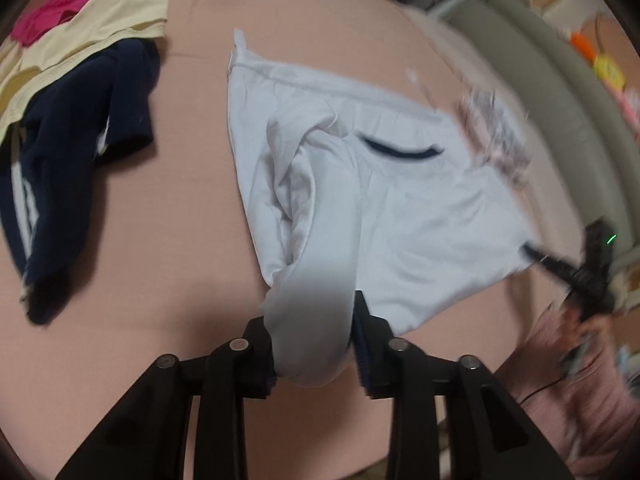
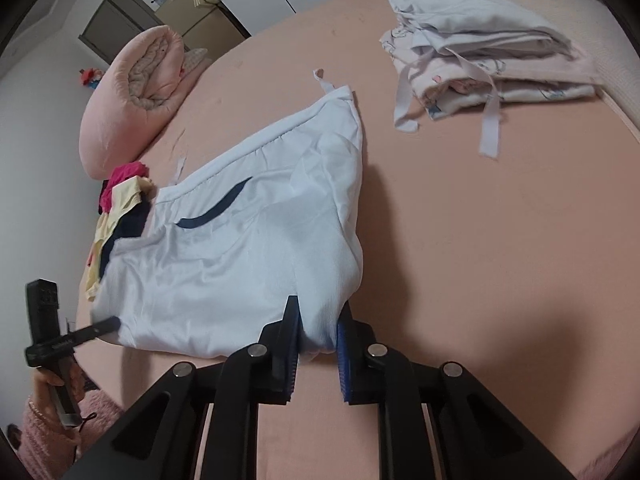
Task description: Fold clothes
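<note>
White shorts (image 1: 400, 200) with a dark pocket stripe lie on the pink bed sheet (image 1: 180, 200), waistband at the far side. My left gripper (image 1: 314, 344) is shut on one leg hem of the shorts, the cloth bunched between its fingers. My right gripper (image 2: 318, 344) is shut on the other hem corner of the shorts (image 2: 248, 252). Each gripper shows in the other's view, the right gripper (image 1: 532, 252) at the right edge and the left gripper (image 2: 108, 324) at the lower left, both gripping the hem.
A pile of navy (image 1: 72, 152), cream (image 1: 80, 36) and magenta clothes lies to the left. A stack of folded pale clothes (image 2: 480, 52) with loose straps sits at the far right. A rolled pink quilt (image 2: 132, 96) lies at the head of the bed. Bare sheet (image 2: 500, 220) extends to the right.
</note>
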A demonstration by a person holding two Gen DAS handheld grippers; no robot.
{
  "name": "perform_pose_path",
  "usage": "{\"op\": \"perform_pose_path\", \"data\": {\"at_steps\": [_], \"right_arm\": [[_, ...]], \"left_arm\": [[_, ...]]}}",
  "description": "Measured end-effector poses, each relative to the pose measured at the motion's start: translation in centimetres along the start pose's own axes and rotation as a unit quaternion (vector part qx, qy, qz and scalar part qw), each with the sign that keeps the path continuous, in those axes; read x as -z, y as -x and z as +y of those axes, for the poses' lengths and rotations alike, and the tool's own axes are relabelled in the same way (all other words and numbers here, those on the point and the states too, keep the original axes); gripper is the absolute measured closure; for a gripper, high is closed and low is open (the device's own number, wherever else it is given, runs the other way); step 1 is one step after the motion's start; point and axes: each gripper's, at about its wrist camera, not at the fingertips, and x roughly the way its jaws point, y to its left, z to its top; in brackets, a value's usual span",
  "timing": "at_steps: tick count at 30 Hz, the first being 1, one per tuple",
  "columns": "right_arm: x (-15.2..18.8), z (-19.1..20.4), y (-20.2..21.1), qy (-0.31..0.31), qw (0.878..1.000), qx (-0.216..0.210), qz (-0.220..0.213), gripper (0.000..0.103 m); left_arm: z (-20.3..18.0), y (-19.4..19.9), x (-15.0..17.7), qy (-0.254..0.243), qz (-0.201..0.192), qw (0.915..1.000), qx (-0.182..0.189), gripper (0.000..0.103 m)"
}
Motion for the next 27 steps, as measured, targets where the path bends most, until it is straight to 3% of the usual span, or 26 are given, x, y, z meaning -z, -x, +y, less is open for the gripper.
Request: {"op": "perform_pose_path", "data": {"at_steps": [3, 5, 6, 9, 12, 14, 16, 17, 20, 21, 23, 27], "right_arm": [[1.6, 0.1, 0.3, 0.019, 0.999, 0.03, 0.012, 0.089], [2.6, -1.1, -0.8, 0.019, 0.998, 0.051, 0.036, 0.089], [3.1, -1.7, -1.4, 0.018, 0.997, 0.062, 0.049, 0.084], [2.4, -2.4, -0.4, -0.015, 0.998, 0.032, 0.048, 0.076], [1.3, -1.6, 3.2, -0.001, 0.998, 0.058, -0.026, 0.076], [0.3, -0.5, 4.7, 0.02, 0.995, 0.073, -0.068, 0.076], [-0.9, 1.2, 3.3, 0.05, 0.995, 0.072, -0.051, 0.076], [-1.3, 1.9, 2.3, 0.063, 0.994, 0.082, -0.038, 0.076], [-1.0, 2.8, 0.2, 0.095, 0.991, 0.098, -0.002, 0.076], [-0.9, 2.9, -0.3, 0.097, 0.99, 0.098, 0.006, 0.076], [-0.5, 3.0, -1.0, 0.101, 0.99, 0.092, 0.015, 0.076], [-0.1, 3.6, -2.0, 0.138, 0.985, 0.097, 0.024, 0.076]], "left_arm": [[0.6, -1.6, 1.3, -0.006, 0.049, 0.9981, -0.037, 0.051], [1.8, -1.6, 1.8, 0.013, 0.056, 0.9981, -0.023, 0.046], [2.2, -1.0, 1.8, 0.021, 0.051, 0.9982, -0.022, 0.046], [2.0, 1.9, 1.1, 0.009, 0.0, 0.9984, -0.056, 0.047], [-0.2, 4.7, -0.6, -0.041, -0.082, 0.9939, -0.061, 0.048], [-1.9, 4.2, -2.0, -0.067, -0.105, 0.9894, -0.075, 0.048], [-3.6, 1.4, -3.7, -0.083, -0.082, 0.9896, -0.084, 0.048], [-4.0, 0.0, -4.0, -0.081, -0.06, 0.9917, -0.08, 0.054], [-3.6, -2.8, -2.8, -0.06, 0.008, 0.9964, -0.059, 0.058], [-3.7, -3.2, -2.1, -0.066, 0.014, 0.9957, -0.063, 0.059], [-3.8, -3.0, -0.8, -0.085, 0.008, 0.9936, -0.075, 0.075], [-2.7, -2.0, -0.3, -0.064, 0.012, 0.996, -0.062, 0.078]]}}
